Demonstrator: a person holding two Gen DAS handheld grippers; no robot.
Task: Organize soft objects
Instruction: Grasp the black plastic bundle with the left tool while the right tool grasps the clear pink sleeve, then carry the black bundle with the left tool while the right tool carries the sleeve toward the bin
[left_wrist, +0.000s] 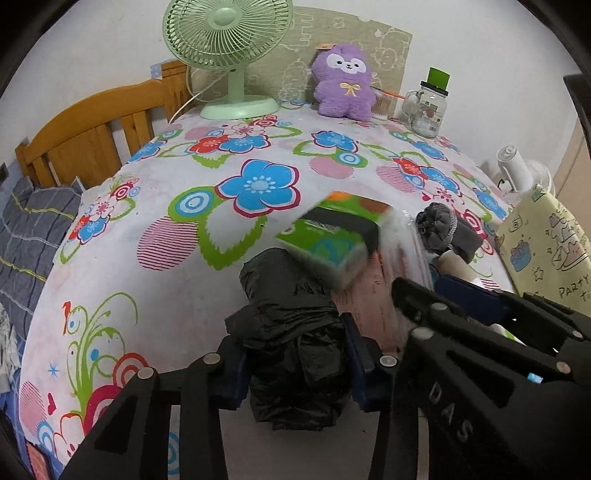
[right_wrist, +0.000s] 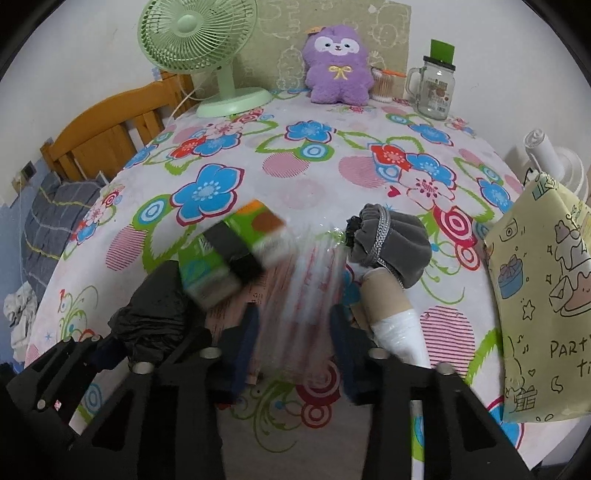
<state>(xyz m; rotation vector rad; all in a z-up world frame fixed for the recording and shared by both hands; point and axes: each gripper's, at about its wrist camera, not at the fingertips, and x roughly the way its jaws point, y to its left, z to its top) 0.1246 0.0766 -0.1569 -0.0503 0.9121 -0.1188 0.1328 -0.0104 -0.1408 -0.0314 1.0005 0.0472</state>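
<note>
green pack (left_wrist: 332, 240) blurred, clear packet (right_wrist: 303, 295) smeared

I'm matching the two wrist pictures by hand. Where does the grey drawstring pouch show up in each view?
Left wrist view: the grey drawstring pouch lies right of centre, beyond the right gripper.
Right wrist view: the pouch lies right of centre, above the cardboard tube.
Shared landmark: the purple plush toy at the table's far edge.

we see soft, even indoor light and faint shadows; beside the sharp fan (left_wrist: 226, 44) the green pack (left_wrist: 332, 240) smears with motion blur, and the fisheye bends the edges.
</note>
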